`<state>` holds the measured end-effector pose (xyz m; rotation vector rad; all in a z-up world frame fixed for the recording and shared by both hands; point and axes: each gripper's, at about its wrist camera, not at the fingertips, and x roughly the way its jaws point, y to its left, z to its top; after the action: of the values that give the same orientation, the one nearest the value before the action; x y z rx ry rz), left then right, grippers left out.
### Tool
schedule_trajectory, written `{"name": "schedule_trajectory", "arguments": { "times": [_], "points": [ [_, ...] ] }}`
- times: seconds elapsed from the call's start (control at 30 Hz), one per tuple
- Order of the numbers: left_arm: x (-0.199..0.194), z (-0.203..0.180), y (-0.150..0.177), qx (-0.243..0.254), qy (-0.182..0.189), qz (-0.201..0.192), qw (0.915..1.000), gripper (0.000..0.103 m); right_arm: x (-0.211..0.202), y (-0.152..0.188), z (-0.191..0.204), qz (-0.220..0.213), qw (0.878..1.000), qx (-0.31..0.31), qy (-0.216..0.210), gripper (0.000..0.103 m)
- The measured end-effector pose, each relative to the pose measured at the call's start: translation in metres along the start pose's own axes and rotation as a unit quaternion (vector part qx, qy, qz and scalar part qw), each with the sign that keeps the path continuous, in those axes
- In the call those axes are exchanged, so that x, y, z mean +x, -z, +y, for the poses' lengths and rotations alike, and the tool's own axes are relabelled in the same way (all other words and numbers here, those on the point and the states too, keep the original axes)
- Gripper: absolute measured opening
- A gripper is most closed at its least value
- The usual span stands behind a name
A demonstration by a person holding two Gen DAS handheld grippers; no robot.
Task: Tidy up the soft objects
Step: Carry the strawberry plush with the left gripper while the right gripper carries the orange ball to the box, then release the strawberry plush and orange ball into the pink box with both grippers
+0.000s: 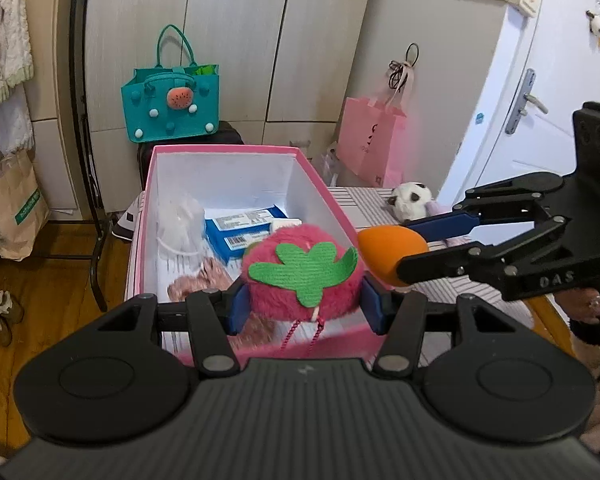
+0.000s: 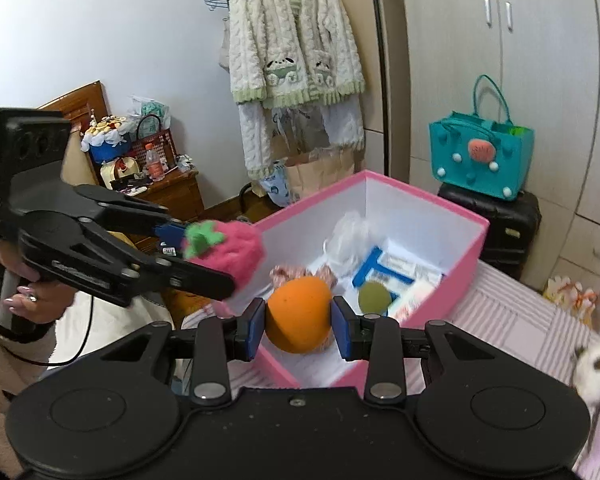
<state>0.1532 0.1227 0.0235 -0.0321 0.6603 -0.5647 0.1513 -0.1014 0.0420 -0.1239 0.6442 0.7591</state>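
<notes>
My left gripper (image 1: 302, 304) is shut on a fluffy pink strawberry plush (image 1: 300, 270) with a green felt leaf, held above the near edge of the pink box (image 1: 324, 188). It also shows in the right wrist view (image 2: 224, 246). My right gripper (image 2: 299, 326) is shut on an orange soft ball (image 2: 298, 314), held over the box's near corner; the ball shows in the left wrist view (image 1: 390, 250) by the box's right wall. The white-lined box (image 2: 424, 200) holds a blue-and-white packet (image 1: 240, 232), a white mesh pouch (image 1: 180, 222), a pinkish knitted item (image 1: 204, 280) and a green ball (image 2: 374, 298).
A panda plush (image 1: 412, 200) lies on the striped bed cover (image 2: 512, 320) right of the box. A teal felt bag (image 1: 172, 100) stands on a black suitcase (image 2: 508, 220) behind. A pink paper bag (image 1: 370, 140), wardrobe doors and a coat rack with a cardigan (image 2: 292, 40) surround.
</notes>
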Motion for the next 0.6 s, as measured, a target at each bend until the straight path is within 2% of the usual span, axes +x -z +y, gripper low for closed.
{"name": "schedule_trajectory", "arguments": {
  "times": [0.13, 0.3, 0.4, 0.53, 0.6],
  "points": [
    [0.030, 0.014, -0.015, 0.005, 0.002, 0.026, 0.9996, 0.054, 0.021, -0.011, -0.010, 0.006, 1.000, -0.009, -0.006, 0.040],
    [0.069, 0.032, -0.035, 0.015, -0.009, 0.069, 0.9975, 0.054, 0.050, -0.018, -0.018, 0.021, 0.998, -0.055, 0.035, 0.040],
    [0.091, 0.038, -0.048, 0.026, -0.016, 0.096, 0.9949, 0.054, 0.063, -0.020, -0.034, 0.037, 0.998, -0.034, 0.031, 0.040],
    [0.107, 0.045, -0.046, 0.035, -0.042, 0.127, 0.9904, 0.054, 0.076, -0.019, -0.054, 0.058, 0.998, 0.009, 0.022, 0.040],
    [0.111, 0.050, -0.044, 0.029, -0.036, 0.140, 0.9891, 0.054, 0.080, -0.021, -0.058, 0.065, 0.998, 0.017, 0.013, 0.041]
  ]
}}
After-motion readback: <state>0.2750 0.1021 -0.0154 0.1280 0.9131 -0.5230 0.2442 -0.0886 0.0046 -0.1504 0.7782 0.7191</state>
